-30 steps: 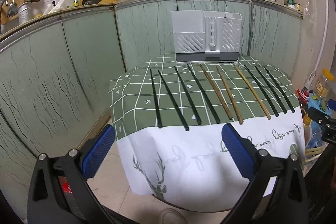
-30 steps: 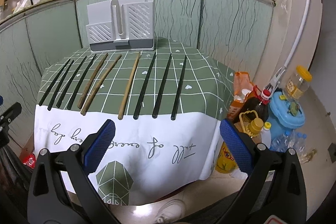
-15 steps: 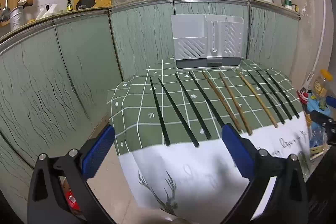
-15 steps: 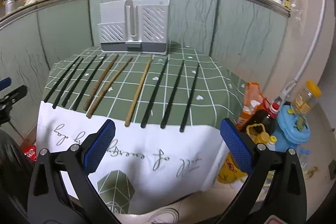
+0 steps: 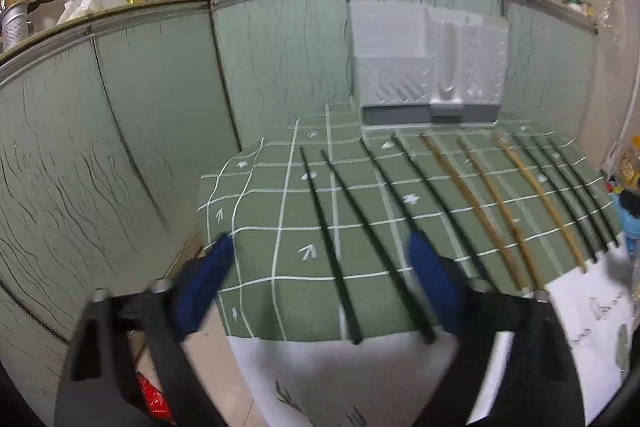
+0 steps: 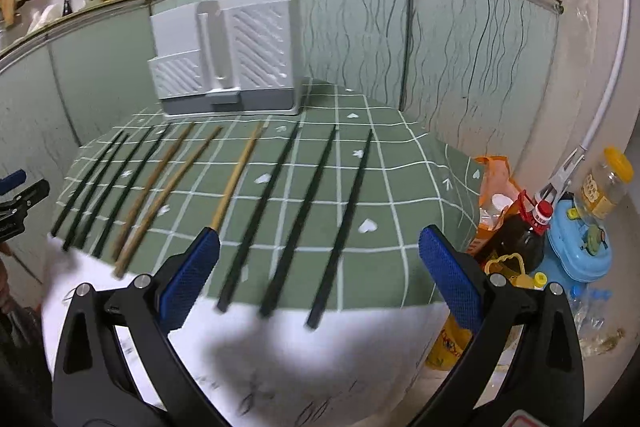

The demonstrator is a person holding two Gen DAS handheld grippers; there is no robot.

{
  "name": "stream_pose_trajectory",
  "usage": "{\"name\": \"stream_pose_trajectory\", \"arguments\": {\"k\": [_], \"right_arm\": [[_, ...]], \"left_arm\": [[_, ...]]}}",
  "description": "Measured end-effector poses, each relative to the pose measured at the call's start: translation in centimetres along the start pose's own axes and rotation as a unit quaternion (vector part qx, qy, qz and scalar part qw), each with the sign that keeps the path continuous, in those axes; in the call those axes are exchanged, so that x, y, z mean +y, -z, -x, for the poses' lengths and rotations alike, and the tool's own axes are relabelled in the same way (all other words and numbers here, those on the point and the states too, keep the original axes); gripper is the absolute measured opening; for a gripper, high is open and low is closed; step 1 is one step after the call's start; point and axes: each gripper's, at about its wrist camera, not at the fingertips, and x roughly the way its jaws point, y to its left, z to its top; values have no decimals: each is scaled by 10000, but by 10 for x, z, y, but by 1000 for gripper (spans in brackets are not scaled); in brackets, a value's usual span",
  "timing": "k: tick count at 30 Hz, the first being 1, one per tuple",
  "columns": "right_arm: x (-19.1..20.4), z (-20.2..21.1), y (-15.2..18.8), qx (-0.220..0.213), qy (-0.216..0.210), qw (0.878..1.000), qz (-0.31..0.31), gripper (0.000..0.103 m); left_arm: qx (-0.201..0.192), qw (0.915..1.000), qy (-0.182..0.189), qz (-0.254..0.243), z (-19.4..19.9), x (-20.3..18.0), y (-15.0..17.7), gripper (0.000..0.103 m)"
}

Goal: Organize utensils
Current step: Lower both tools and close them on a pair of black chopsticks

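Left wrist view: left gripper (image 5: 316, 283) spread wide, empty, two black chopsticks (image 5: 332, 247) lying ahead between its pads; frame blurred. Right gripper (image 6: 318, 277) likewise wide and empty, three black chopsticks (image 6: 296, 223) ahead, one wooden stick (image 6: 236, 175) running toward its left pad. Holder (image 6: 228, 55) stands far ahead, beyond the row. Risks, my judgement: sticks lie close, so closing may pinch two or nudge a neighbour; near ends sit at the bench (image 6: 416, 211) edge and could roll off; cloth may drag.
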Motion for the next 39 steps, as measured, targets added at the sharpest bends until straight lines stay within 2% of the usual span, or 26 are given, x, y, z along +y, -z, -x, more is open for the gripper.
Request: {"name": "stream_pose_trajectory", "arguments": {"k": [2, 3, 4, 7, 8, 10, 11, 15, 17, 22, 27, 31, 39], "right_arm": [[-7, -7, 0, 17, 66, 10000, -38, 93], [-11, -11, 1, 54, 84, 9999, -72, 89], [-14, -15, 2, 113, 109, 9998, -106, 85], [-14, -23, 7, 282, 107, 9995, -42, 74], [-13, -26, 8, 340, 80, 9994, 3, 73], [-9, -30, 11, 440, 37, 9990, 63, 65], [-7, -31, 13, 463, 31, 9989, 96, 64], [-3, -41, 18, 654, 215, 9975, 176, 45], [-3, -42, 20, 644, 203, 9976, 168, 42], [4, -44, 20, 587, 253, 9977, 225, 27], [-3, -45, 19, 582, 199, 9981, -85, 16], [-3, -43, 19, 581, 185, 9981, -105, 7], [-13, -25, 19, 516, 68, 9982, -311, 6]], "left_arm": [[184, 9998, 50, 54, -12, 2, 4, 71], [258, 9996, 80, 78, -16, 2, 6, 69], [336, 9994, 85, 86, -21, 2, 8, 62], [547, 9983, 168, 75, -32, -1, 15, 54], [564, 9982, 204, 70, -34, -2, 17, 50], [567, 9983, 143, -18, -36, -8, 19, 48], [558, 9983, 140, -44, -36, -10, 20, 45], [502, 9986, 178, -27, -37, -12, 21, 37], [482, 9987, 158, -7, -37, -14, 21, 29], [429, 9990, 85, -33, -40, -20, 21, 11], [423, 9989, 155, 132, -41, -18, 21, 8], [434, 9988, 149, 196, -41, -17, 21, 7], [383, 9979, 333, 408, -28, -7, 18, 6]]}}
